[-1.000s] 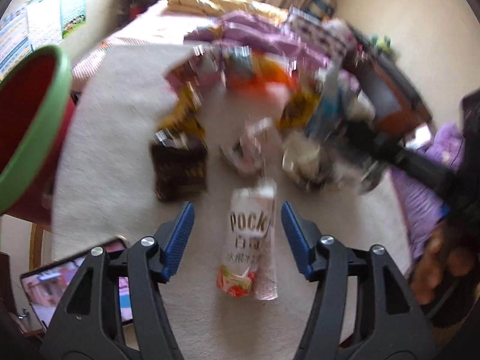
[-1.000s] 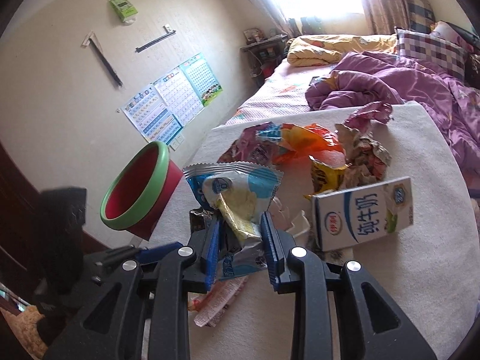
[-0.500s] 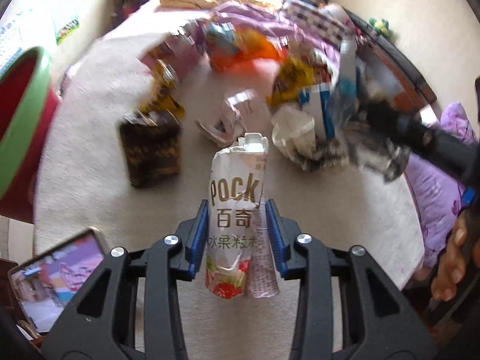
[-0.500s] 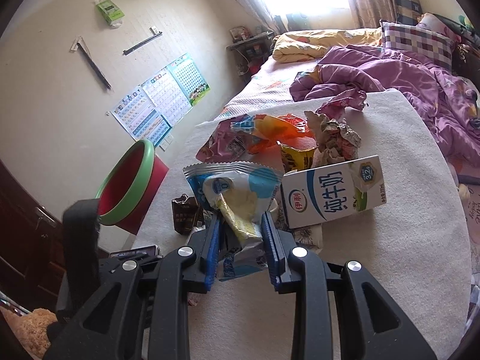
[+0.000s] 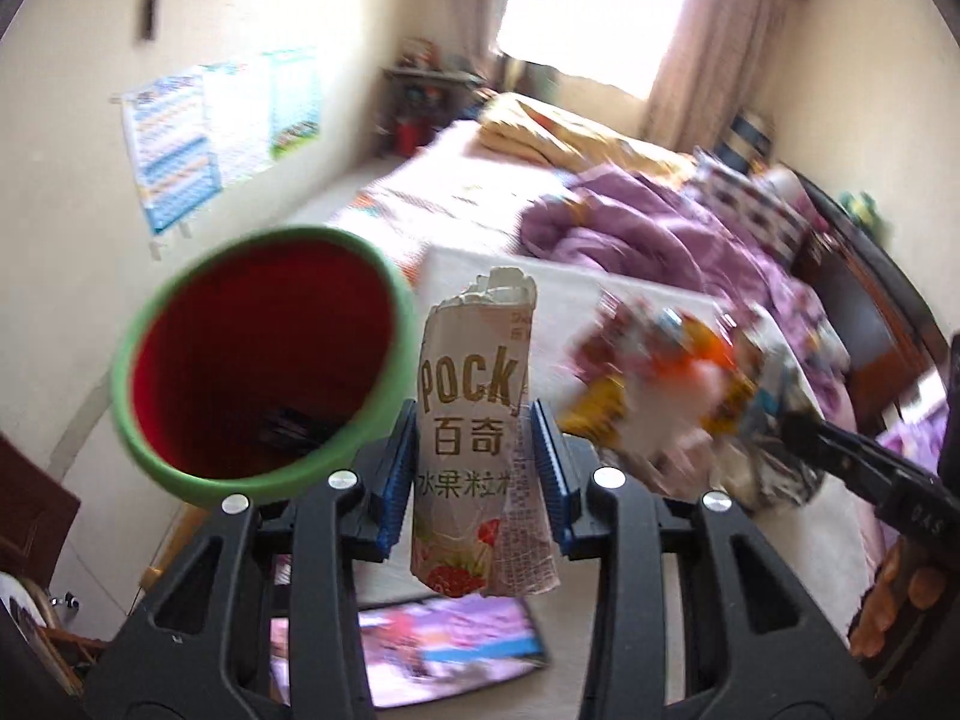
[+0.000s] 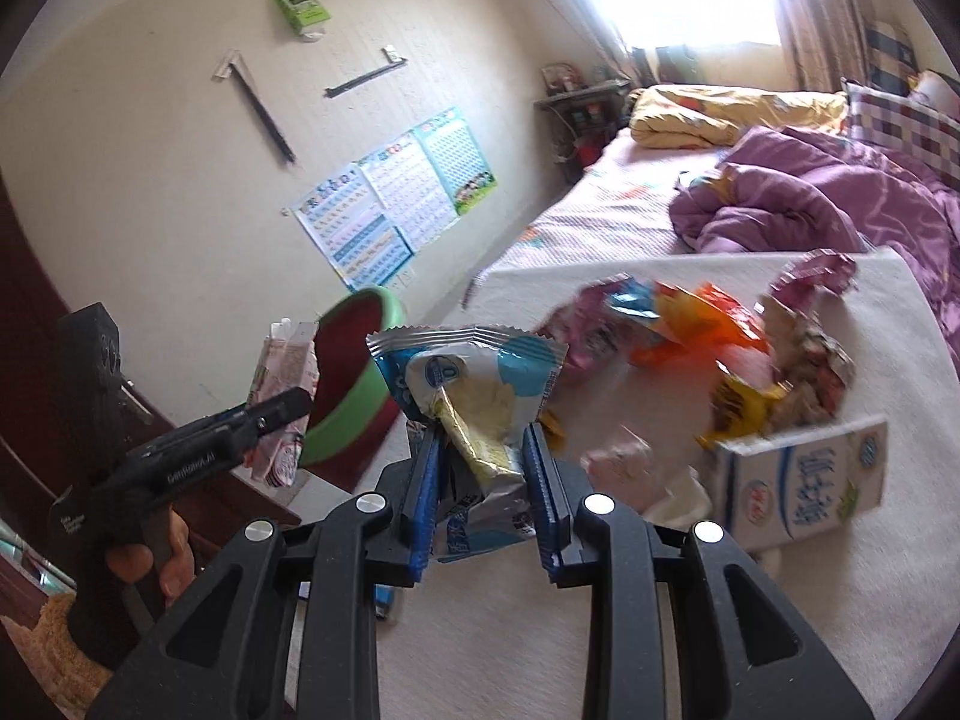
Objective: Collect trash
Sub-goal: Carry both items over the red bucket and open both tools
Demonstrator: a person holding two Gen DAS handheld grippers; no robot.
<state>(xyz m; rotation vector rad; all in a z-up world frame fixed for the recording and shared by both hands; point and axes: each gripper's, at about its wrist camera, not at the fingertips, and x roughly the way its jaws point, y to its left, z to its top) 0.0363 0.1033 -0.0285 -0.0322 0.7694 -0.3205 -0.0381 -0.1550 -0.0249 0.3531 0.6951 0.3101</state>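
- The red bin with a green rim (image 5: 258,360) stands at the table's left edge, mouth open; this looks like the drop-off step
- The left gripper (image 5: 474,468) is clamped on an upright Pocky packet (image 5: 474,420), held just beside the rim; next it likely needs carrying over the mouth, then releasing
- The right gripper (image 6: 486,480) pinches a blue snack wrapper (image 6: 474,384) above the table (image 6: 660,630); its turn follows
- A milk carton (image 6: 804,480) and loose wrappers (image 6: 690,318) remain at the right

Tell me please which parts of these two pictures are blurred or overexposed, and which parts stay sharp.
Left wrist view: the Pocky wrapper in the left gripper is sharp; the trash pile and bin are motion-smeared; the window is blown out. Right wrist view: the blue wrapper in the right gripper is sharp, the pile blurred, window glare again.
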